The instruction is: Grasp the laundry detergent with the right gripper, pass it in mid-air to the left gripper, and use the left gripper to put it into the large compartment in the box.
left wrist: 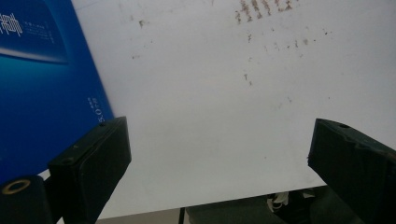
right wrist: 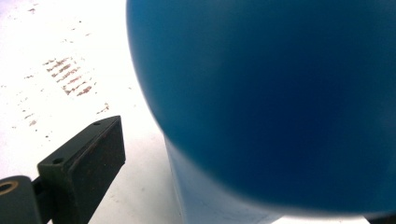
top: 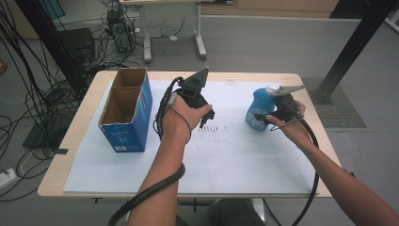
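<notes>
The left tool [top: 196, 101] hangs near the worktop's [top: 197, 181] middle, jaws wide apart with nothing between them, above bare white sheet. At about three o'clock from it, the right tool [top: 277, 110] sits tight against a blue bottle [top: 258, 109]; one jaw shows beside the bottle's rounded body in the right gripper view, the other is hidden, so I cannot tell whether it grips. The bottle stands upright, long axis vertical, top pointing up. At nine o'clock, the open blue box [top: 127, 110] stands with its length running twelve to six.
</notes>
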The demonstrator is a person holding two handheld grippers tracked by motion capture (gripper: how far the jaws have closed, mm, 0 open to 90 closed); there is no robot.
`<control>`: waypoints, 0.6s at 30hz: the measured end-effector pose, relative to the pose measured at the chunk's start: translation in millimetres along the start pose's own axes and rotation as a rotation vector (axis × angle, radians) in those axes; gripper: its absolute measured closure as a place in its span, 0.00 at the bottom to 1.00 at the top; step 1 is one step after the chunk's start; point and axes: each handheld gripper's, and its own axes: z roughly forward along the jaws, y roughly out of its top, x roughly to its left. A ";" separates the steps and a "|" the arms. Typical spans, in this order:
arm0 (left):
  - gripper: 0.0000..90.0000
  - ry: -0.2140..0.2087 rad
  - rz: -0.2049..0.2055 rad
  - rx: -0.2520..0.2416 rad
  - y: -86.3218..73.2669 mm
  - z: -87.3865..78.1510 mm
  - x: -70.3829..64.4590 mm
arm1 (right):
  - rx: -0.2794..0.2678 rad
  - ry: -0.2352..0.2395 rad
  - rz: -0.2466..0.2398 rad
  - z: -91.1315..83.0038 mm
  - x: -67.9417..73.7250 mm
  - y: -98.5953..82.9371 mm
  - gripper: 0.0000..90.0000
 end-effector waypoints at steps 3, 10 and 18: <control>0.07 0.001 0.003 -0.002 0.3 -0.4 0.0 | -0.001 0.001 0.000 -0.1 0.1 0.1 0.03; 0.07 0.002 0.005 -0.003 1.0 -1.4 -0.7 | -0.004 -0.001 -0.001 -0.6 -0.1 0.0 0.03; 0.07 0.004 0.002 -0.002 0.6 -2.0 0.3 | -0.005 0.000 -0.004 0.1 0.3 0.2 0.03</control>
